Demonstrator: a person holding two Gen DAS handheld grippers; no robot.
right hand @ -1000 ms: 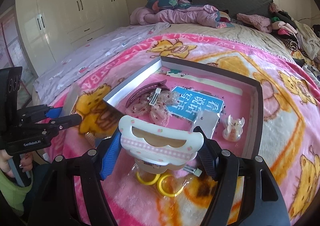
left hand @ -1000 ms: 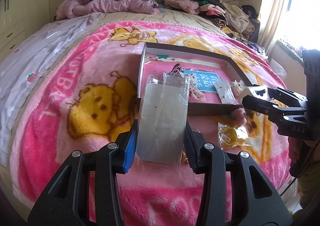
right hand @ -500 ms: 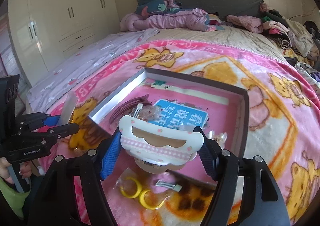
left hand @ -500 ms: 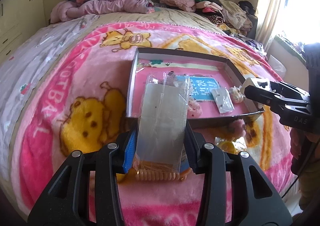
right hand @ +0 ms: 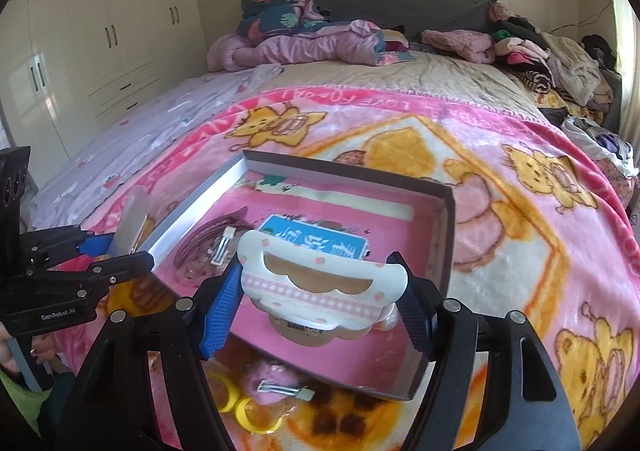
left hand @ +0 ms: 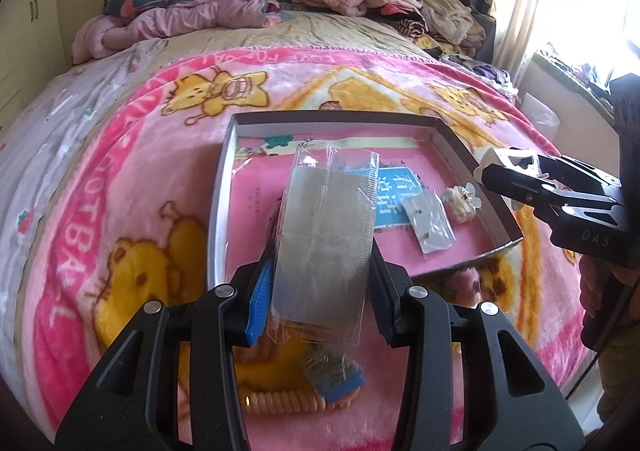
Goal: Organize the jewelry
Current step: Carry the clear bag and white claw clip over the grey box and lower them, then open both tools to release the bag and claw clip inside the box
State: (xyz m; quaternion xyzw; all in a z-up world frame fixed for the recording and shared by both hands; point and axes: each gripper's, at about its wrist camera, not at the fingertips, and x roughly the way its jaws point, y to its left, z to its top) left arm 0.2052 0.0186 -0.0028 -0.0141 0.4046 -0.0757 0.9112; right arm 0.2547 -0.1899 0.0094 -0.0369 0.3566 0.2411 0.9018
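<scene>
Both loads now lifted nearer tray (left hand: 224, 187): your left fingers (left hand: 320, 287) pinch clear packet (left hand: 326, 243), right fingers (right hand: 316, 311) clamp white clip (right hand: 320, 291); drop-in next.

Both tools lifted; tray (left hand: 464, 155) now lower, fuller.

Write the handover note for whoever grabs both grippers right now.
Left gripper: shut on a clear plastic packet, held above the near left corner of the box.
Right gripper: shut on a white cloud-shaped hair clip, held over the box's near edge.
In the box: blue card, small packet, white bow clip, hair clips.
On the blanket: yellow rings, peach coil tie, blue comb, barrette.
Left: put both held pieces in, then the loose ones.
</scene>
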